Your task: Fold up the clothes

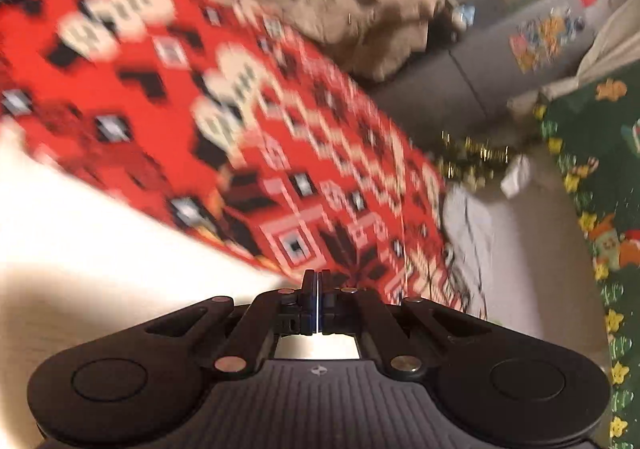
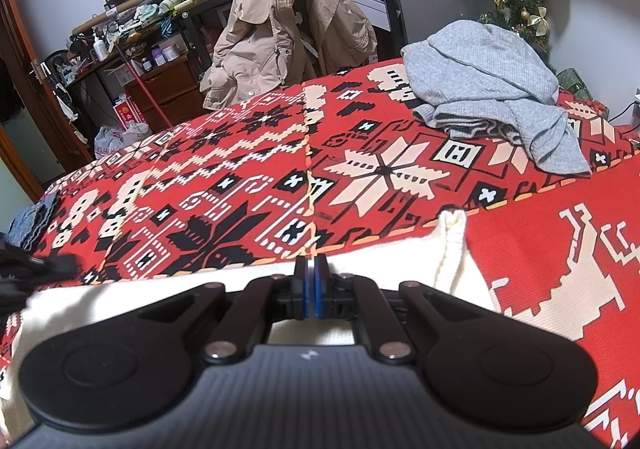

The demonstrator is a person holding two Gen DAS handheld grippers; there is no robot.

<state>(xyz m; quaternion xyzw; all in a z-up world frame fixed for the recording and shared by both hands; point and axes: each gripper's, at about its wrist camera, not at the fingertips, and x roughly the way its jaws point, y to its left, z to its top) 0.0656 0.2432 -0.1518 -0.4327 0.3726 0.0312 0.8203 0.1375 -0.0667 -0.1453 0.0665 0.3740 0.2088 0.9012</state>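
Note:
A white garment (image 2: 140, 289) lies flat on the red patterned cloth (image 2: 360, 169) that covers the table. My right gripper (image 2: 310, 261) is shut, its tips on the garment's far edge. Just to the right, a fold of that edge stands up. At the left rim of the right wrist view, the left gripper (image 2: 36, 269) is a black blur over the garment's left corner. The left wrist view is smeared by motion. There my left gripper (image 1: 317, 275) is shut where the white garment (image 1: 100, 241) meets the red cloth (image 1: 240, 109), a thin white sliver between its pads.
A crumpled grey garment (image 2: 492, 89) lies at the far right of the table and a blue denim piece (image 2: 32, 221) at its left edge. Behind the table are a beige coat (image 2: 288, 29) over a chair, cluttered shelves (image 2: 140, 9) and a small Christmas tree (image 2: 520, 1).

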